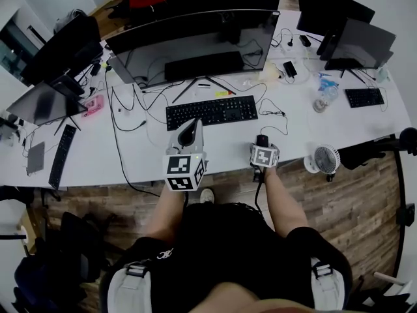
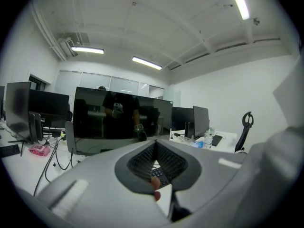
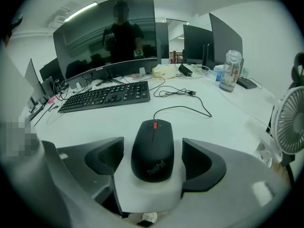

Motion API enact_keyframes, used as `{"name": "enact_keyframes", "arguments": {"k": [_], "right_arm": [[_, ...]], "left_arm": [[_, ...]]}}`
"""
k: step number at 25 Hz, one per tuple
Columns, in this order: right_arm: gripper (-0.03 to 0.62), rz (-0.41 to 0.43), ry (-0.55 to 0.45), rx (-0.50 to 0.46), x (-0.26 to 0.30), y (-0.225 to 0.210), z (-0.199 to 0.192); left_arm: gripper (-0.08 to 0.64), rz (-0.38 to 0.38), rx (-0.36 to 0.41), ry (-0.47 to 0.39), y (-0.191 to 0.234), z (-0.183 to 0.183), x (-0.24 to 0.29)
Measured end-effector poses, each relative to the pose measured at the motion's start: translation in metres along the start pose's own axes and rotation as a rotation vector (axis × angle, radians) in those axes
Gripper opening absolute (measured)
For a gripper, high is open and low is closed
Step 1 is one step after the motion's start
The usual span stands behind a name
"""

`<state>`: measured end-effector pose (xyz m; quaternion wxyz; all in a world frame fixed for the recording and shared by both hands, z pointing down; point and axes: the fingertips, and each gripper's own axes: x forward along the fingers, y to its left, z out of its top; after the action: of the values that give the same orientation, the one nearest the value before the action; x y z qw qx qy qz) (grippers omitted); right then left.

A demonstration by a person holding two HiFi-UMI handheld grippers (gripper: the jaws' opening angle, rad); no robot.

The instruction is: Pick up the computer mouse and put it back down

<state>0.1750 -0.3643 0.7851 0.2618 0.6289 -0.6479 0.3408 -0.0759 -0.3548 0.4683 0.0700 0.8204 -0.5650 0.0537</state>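
Observation:
A black wired computer mouse (image 3: 153, 148) with a red scroll wheel lies flat on the white desk (image 3: 223, 122), near its front edge. My right gripper (image 3: 153, 159) stands open around the mouse, one jaw on each side, with a clear gap between each pad and the mouse. The head view shows this gripper (image 1: 262, 146) low over the mouse (image 1: 262, 139). My left gripper (image 1: 188, 133) is held up above the desk to the left, tilted upward. Its jaws (image 2: 154, 146) meet at the tip with nothing between them.
A black keyboard (image 1: 212, 111) lies behind the mouse, in front of a wide curved monitor (image 1: 195, 44). The mouse cable (image 3: 190, 109) loops away to the right. A small white fan (image 1: 324, 158) stands at the desk edge on the right, a water bottle (image 1: 324, 96) farther back.

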Motion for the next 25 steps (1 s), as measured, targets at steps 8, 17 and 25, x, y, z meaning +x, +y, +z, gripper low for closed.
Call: {"name": "enact_keyframes", "arguments": {"k": [8, 17, 25], "right_arm": [[0.268, -0.038, 0.024, -0.068, 0.005, -0.002, -0.002], [0.272, -0.05, -0.032, -0.1, -0.009, -0.006, 0.009], [0.272, -0.02, -0.122, -0.153, -0.029, -0.004, 0.033]], "left_arm": [[0.051, -0.001, -0.013, 0.005, 0.001, -0.005, 0.004], [0.051, -0.008, -0.018, -0.007, 0.0, -0.001, 0.005], [0.051, -0.044, -0.044, -0.009, -0.01, -0.002, 0.008]]}}
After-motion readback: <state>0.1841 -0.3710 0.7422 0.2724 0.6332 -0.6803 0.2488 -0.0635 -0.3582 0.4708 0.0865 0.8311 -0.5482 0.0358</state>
